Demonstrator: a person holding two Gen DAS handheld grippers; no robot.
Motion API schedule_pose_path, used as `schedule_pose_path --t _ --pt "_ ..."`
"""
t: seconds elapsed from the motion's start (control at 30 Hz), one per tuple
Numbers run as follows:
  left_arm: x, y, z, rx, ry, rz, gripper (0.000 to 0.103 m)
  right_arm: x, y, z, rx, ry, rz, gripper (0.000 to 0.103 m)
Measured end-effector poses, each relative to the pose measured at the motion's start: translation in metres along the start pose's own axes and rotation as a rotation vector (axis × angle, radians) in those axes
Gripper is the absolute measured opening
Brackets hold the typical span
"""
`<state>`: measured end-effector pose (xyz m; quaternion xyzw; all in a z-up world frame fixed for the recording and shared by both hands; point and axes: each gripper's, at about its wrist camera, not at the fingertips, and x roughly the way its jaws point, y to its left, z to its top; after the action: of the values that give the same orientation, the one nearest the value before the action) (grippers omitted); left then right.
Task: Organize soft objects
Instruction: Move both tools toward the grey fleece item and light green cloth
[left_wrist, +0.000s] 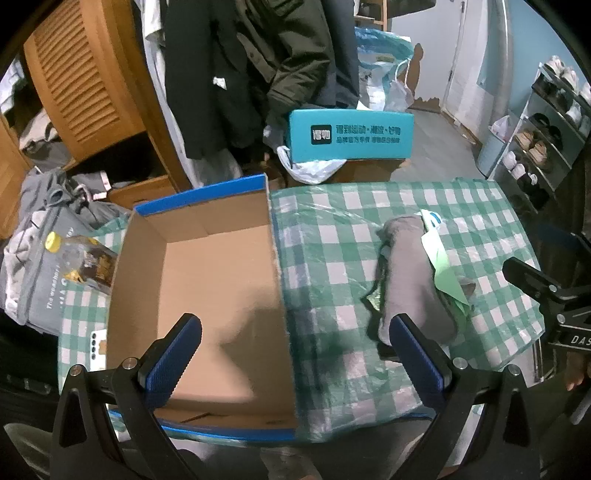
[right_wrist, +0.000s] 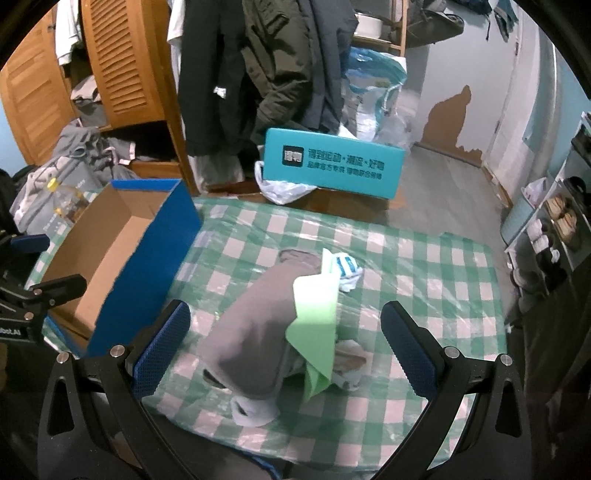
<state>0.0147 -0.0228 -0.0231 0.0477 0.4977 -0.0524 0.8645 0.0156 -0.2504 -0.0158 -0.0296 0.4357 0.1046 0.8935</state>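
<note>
Overhead, the right hand-held gripper (right_wrist: 284, 332) hangs wide open and empty above a rumpled pile of soft cloths (right_wrist: 258, 332), grey, green and white, on the checked bench (right_wrist: 424, 258) beside the cardboard box (right_wrist: 110, 258); the left hand-held gripper (left_wrist: 295, 347), equally agape, straddles that box's wall.

Left tongs (left_wrist: 293, 354) and right tongs (right_wrist: 284, 350), both spread wide, nothing between the fingers.

Left camera looks down into the box (left_wrist: 207, 295); right camera looks down at the clothes (right_wrist: 266, 332). Both share the worktop (left_wrist: 332, 229).
</note>
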Motion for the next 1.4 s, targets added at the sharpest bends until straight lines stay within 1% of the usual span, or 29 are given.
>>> schedule_pose_path --t 0.2,0.3,0.57,0.8,0.93,1.07,1.4 --pt "0.013 -0.014 0.006 0.004 0.046 -0.057 0.102 0.01 -0.013 0.001 0.028 0.032 0.005 0.101" --pt "0.016 -0.023 0.009 0.012 0.059 -0.07 0.102 0.017 -0.021 0.0 0.042 0.05 0.004 0.101" --pt "0.037 -0.046 0.019 0.057 0.102 -0.061 0.102 0.046 -0.046 -0.001 0.105 0.113 0.038 0.101" --pt "0.063 -0.062 0.028 0.091 0.14 -0.051 0.102 0.068 -0.06 -0.006 0.141 0.165 0.038 0.101" --pt "0.079 -0.069 0.031 0.109 0.167 -0.045 0.102 0.078 -0.063 -0.008 0.146 0.183 0.036 0.101" --pt "0.094 -0.077 0.032 0.138 0.192 -0.023 0.102 0.087 -0.063 -0.011 0.146 0.2 0.035 0.101" --pt "0.119 -0.089 0.035 0.177 0.228 -0.014 0.102 0.112 -0.064 -0.014 0.156 0.246 0.04 0.102"
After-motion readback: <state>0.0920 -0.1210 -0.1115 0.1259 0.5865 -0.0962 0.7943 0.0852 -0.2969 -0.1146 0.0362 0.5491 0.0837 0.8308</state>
